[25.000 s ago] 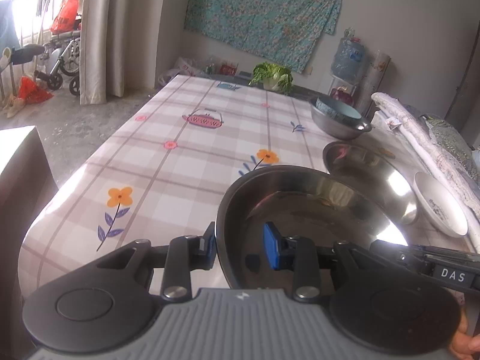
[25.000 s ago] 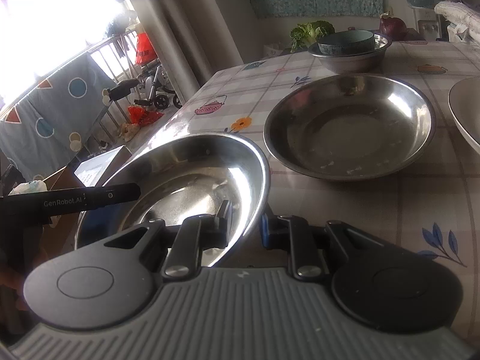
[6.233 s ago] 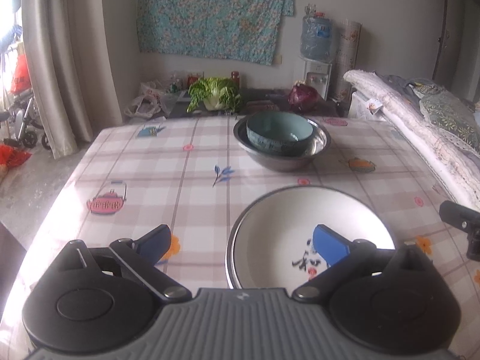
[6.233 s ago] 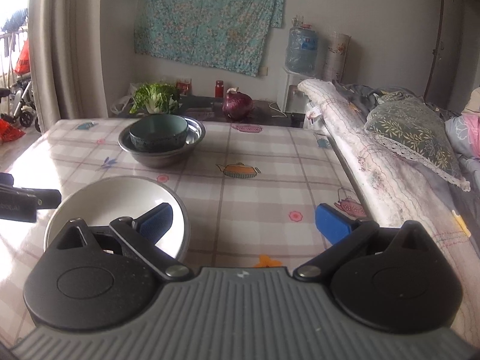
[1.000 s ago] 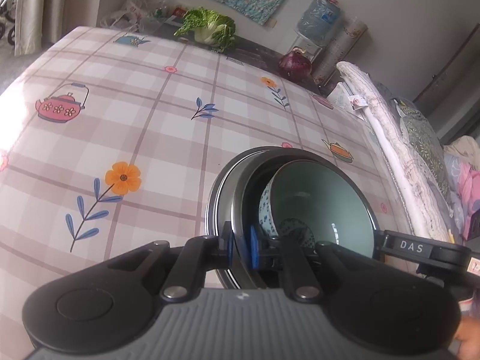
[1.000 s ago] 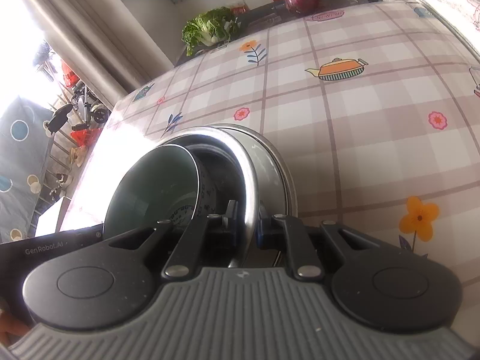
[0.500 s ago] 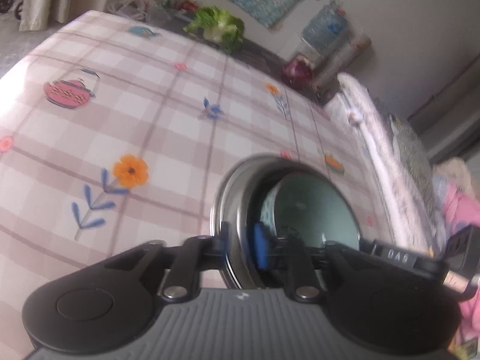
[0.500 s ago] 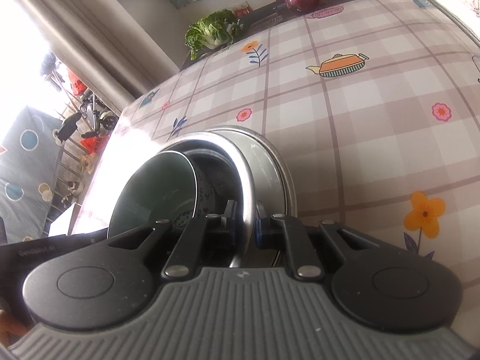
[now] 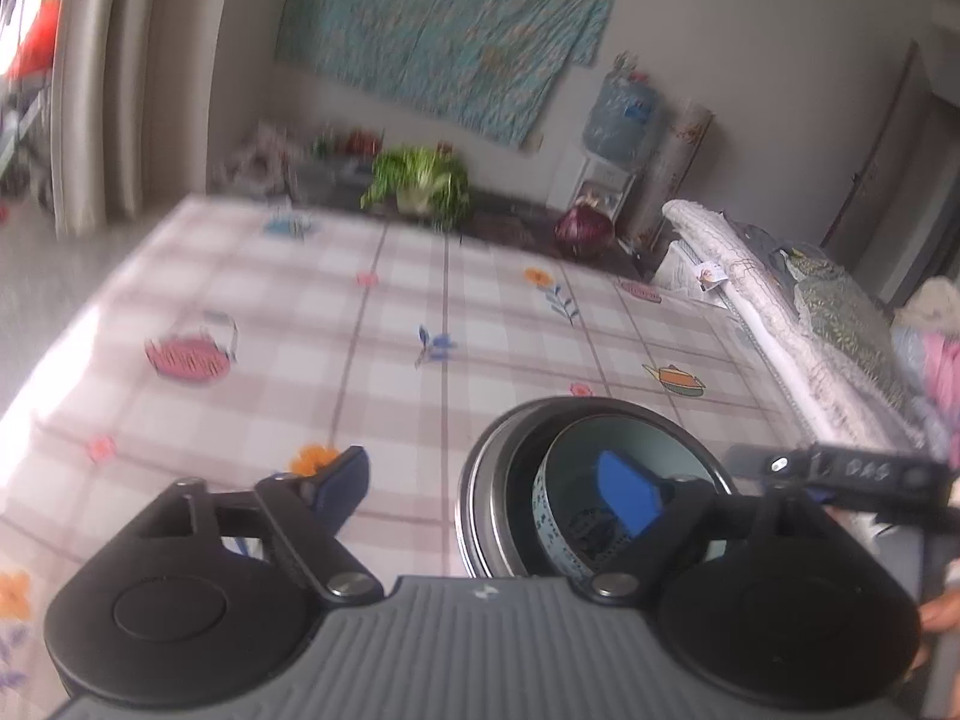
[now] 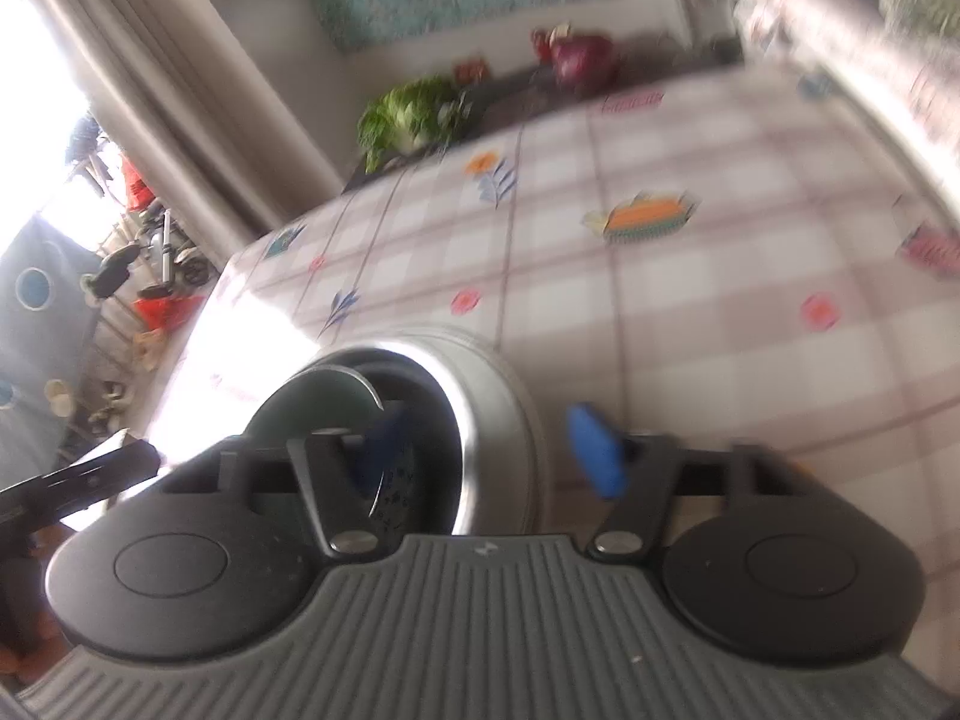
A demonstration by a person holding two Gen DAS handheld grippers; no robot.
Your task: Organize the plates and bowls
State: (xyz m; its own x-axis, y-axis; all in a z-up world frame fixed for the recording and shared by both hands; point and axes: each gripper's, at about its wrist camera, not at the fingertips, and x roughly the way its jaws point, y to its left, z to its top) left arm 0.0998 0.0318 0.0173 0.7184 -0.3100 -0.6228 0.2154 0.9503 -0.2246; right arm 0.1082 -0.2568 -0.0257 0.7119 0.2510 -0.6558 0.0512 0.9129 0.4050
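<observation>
A steel bowl (image 9: 600,405) stands on the checked tablecloth (image 9: 372,360) with a teal ceramic bowl (image 9: 576,456) leaning inside it. My left gripper (image 9: 483,489) hovers over the steel bowl's left rim. Its jaws are opening; one pad hangs over the teal bowl, the other outside over the cloth, and neither touches anything. In the right wrist view my right gripper (image 10: 486,450) straddles the right wall of the steel bowl (image 10: 504,408). Its jaws are opening too, clear of the rim, with one pad over the teal bowl (image 10: 312,402).
A green cabbage (image 9: 420,183) and a red cabbage (image 9: 585,231) lie beyond the table's far end. A bed with bedding (image 9: 810,312) runs along the right side. A curtain (image 9: 102,90) hangs at the far left, and a water bottle (image 9: 621,114) stands by the wall.
Both grippers were shut on the steel bowl's rim; now both have let go, spread their jaws and risen a little. The bowl stays on the table.
</observation>
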